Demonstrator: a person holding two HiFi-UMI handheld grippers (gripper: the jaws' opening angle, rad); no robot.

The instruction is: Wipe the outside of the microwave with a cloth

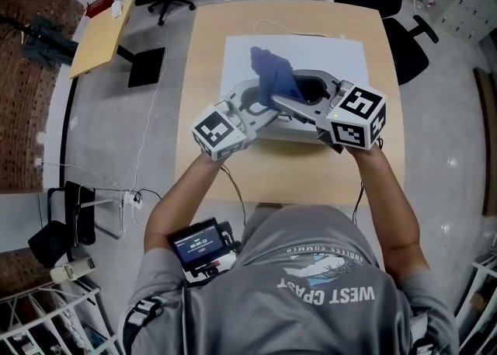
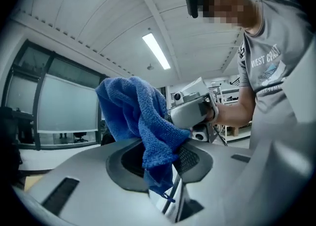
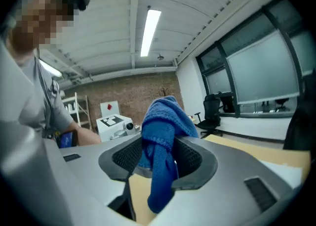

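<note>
Head view: at frame centre the left gripper [image 1: 258, 106] pinches the blue cloth [image 1: 272, 74] above the white microwave [image 1: 342, 58]. Just right, the right gripper [image 1: 292, 103] has its jaws apart around the cloth. Check that the left grip holds before withdrawing the right.

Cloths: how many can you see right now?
1. The blue cloth, above the white microwave, gripped by the left tongs and standing between the right tongs' open jaws. No other shows, though the arms could hide one.

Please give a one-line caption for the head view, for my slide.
Left tool and right tool meet at a blue cloth over the white microwave.
</note>
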